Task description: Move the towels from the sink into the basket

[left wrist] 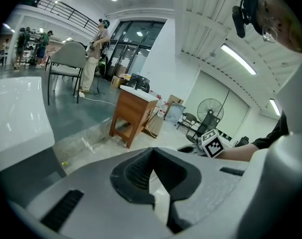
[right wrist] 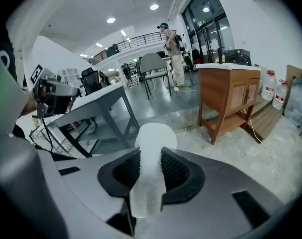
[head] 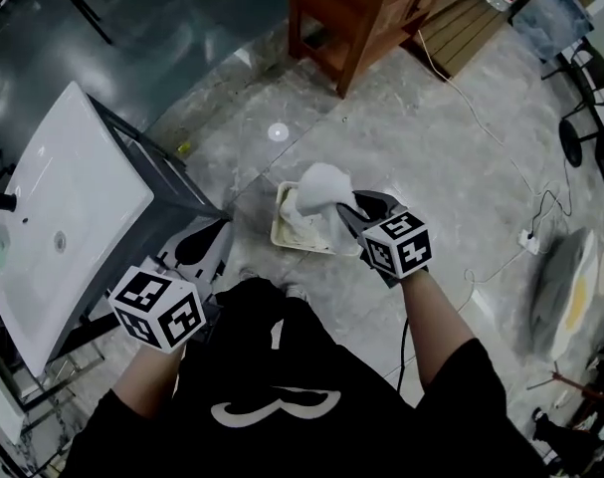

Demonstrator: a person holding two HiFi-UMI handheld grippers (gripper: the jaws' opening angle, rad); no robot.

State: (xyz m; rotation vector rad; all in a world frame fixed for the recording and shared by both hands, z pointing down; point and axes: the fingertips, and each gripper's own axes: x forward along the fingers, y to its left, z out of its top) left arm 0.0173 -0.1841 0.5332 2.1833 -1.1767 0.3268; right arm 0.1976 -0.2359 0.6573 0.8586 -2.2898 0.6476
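On the grey marbled floor (head: 411, 157), a cream basket (head: 280, 229) sits at the sink stand's 3 o'clock, already holding pale cloth. The right gripper (head: 349, 209) is clamped on a white towel (head: 323, 185), bunched past the jaw tips and directly over the basket, at the gripper's 10 o'clock. The left gripper (head: 214, 239), pinched together on nothing, waits at the basket's 8 o'clock, so the right is nearer for the drop.

Basket (head: 280, 225) right of sink (head: 83, 192)

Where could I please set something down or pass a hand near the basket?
Bare floor lies between the basket and the wooden cabinet; the sink top is bare too. The basket itself is crowded: towels inside, right gripper holding a towel above.
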